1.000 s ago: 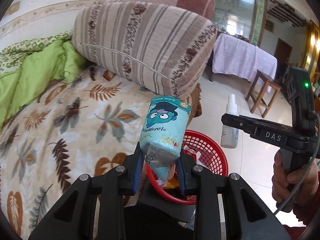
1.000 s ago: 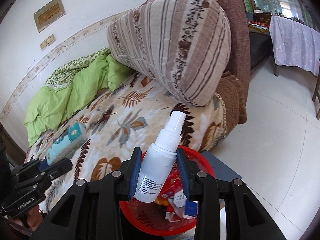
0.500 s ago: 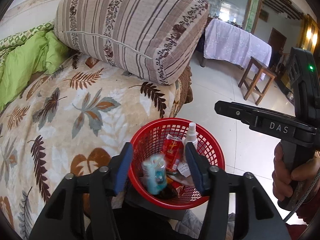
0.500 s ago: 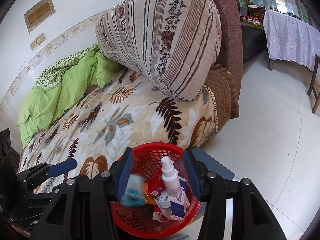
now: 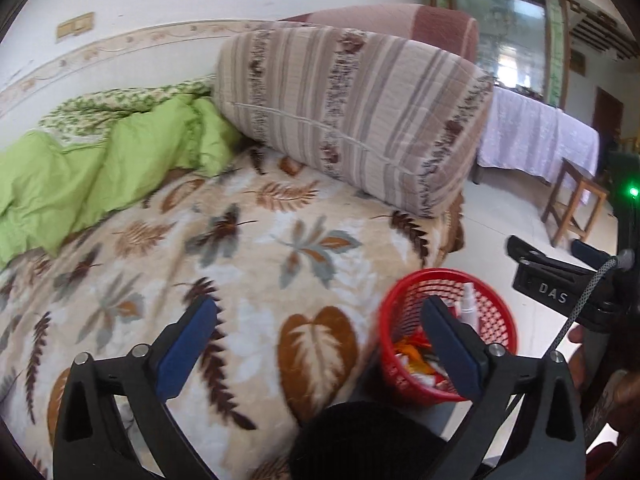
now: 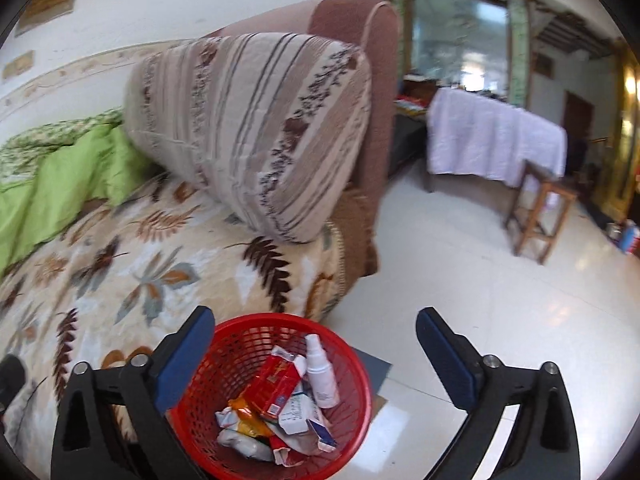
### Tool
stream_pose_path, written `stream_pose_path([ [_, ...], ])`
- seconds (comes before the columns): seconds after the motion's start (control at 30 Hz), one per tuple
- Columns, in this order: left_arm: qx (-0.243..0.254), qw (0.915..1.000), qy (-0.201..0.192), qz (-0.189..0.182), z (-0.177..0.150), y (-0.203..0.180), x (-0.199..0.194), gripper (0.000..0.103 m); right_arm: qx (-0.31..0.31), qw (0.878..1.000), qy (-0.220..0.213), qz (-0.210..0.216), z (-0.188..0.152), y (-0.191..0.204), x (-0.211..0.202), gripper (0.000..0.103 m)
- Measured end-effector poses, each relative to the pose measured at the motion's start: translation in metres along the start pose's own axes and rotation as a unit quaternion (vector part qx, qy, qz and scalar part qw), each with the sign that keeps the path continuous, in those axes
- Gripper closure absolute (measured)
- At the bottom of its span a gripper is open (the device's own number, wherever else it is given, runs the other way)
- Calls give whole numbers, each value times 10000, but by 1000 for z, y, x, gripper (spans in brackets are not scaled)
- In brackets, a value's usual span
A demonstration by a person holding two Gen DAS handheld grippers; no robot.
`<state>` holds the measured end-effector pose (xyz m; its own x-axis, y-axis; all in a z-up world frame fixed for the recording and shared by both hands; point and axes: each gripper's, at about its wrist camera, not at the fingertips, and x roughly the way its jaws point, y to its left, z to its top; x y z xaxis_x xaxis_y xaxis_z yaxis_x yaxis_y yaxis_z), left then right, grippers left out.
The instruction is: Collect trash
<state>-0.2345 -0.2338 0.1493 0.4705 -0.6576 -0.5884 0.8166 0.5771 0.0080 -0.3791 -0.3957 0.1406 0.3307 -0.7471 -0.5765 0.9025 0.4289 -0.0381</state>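
Both grippers, left [image 5: 320,344] and right [image 6: 316,344], are opening with fingers empty, so swing clear of the basket [image 6: 224,344] at lower centre without clipping its rim.

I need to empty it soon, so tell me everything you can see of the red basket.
The red basket is round, of what looks like plastic mesh, with a solid rim. It stands upright on the pale tiled floor, right beside the leaf-patterned bed cover; whether they touch is unclear. It holds a white spray bottle leaning against the wall, a red packet, and crumpled wrappers. A dark flat sheet shows on the floor behind it. It is partly full.
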Motion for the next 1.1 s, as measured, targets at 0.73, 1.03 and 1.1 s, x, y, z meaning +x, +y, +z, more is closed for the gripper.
stream_pose_path([
  [0.73,-145,9883,273,1493,-47,61,-17,0,-507,9977,452,31,-37,65,-19,1],
  [1.03,-113,9883,328,1486,-50,58,-14,0,-468,9975,526,-35,-37,62,-14,1],
  [1.1,-115,9886,332,1462,-50,58,-13,0,-459,9975,527,-62,-37,61,-13,1],
])
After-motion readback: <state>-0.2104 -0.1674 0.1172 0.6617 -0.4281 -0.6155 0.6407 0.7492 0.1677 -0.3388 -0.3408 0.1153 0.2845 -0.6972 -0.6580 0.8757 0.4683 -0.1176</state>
